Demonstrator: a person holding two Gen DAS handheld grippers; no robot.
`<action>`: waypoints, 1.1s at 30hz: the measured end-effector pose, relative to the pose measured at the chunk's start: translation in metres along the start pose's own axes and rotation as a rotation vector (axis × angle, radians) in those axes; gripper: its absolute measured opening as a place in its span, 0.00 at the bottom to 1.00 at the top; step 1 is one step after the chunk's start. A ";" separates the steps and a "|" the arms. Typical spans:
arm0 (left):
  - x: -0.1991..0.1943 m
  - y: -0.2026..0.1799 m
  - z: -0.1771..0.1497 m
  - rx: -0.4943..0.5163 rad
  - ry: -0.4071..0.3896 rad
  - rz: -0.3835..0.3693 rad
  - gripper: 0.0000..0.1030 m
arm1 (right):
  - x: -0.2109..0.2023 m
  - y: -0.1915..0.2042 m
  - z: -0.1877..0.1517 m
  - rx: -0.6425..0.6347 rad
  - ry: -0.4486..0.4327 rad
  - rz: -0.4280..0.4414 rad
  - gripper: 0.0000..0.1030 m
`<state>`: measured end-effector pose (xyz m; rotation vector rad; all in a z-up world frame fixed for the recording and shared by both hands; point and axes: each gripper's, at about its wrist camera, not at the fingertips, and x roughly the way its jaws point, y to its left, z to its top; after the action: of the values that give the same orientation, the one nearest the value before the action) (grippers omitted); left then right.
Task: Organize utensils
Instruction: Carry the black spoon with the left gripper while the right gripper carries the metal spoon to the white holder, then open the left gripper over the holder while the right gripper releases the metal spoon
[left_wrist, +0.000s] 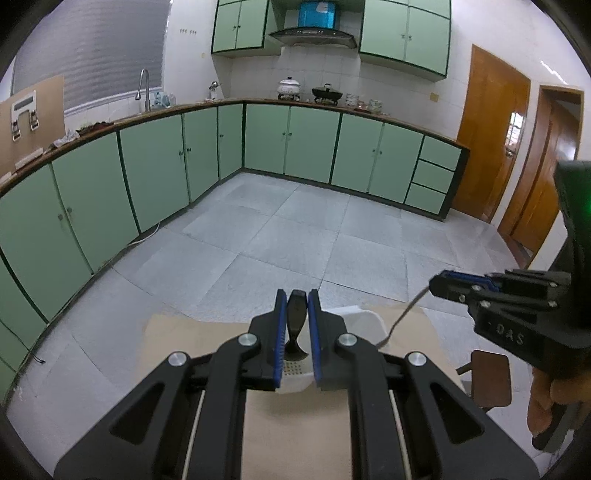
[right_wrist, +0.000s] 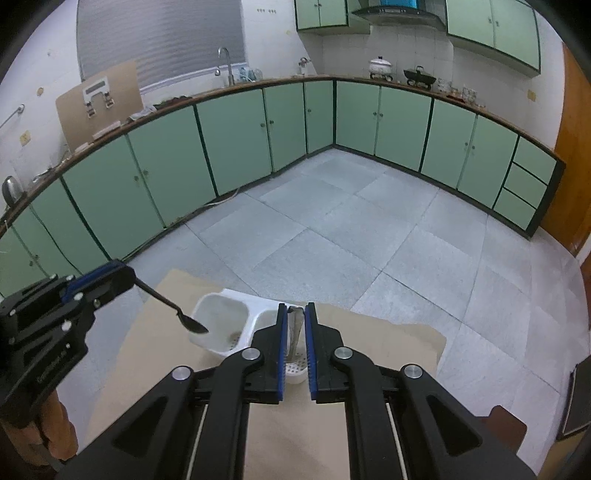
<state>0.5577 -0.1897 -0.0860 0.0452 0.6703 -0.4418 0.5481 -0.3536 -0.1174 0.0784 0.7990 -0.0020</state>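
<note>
My left gripper (left_wrist: 297, 301) is shut on a black spoon (left_wrist: 296, 325) by its handle; in the right wrist view the left gripper (right_wrist: 125, 278) holds the black spoon (right_wrist: 195, 325) bowl-down over the left compartment of a white two-compartment utensil holder (right_wrist: 221, 317). My right gripper (right_wrist: 295, 308) is shut on a silver utensil (right_wrist: 294, 332) that hangs into the holder's right compartment. In the left wrist view the right gripper (left_wrist: 434, 284) holds the silver utensil (left_wrist: 400, 319) over the white holder (left_wrist: 364, 323).
The holder stands on a beige table (right_wrist: 295, 435) near its far edge. Beyond it lies grey tiled floor (right_wrist: 351, 229), ringed by green kitchen cabinets (right_wrist: 236, 133). A brown chair (left_wrist: 491, 380) stands to the table's right.
</note>
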 end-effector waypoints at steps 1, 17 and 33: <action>0.009 0.001 -0.002 -0.004 0.008 -0.002 0.10 | 0.008 -0.002 -0.002 0.006 0.006 -0.001 0.09; 0.064 0.023 -0.049 -0.068 0.096 -0.002 0.11 | 0.060 -0.005 -0.041 0.030 0.071 -0.001 0.10; -0.091 0.014 -0.088 0.013 -0.077 0.030 0.59 | -0.063 -0.016 -0.123 0.058 -0.078 0.034 0.12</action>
<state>0.4480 -0.1264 -0.1007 0.0500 0.5904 -0.4172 0.4153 -0.3623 -0.1590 0.1458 0.7201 0.0041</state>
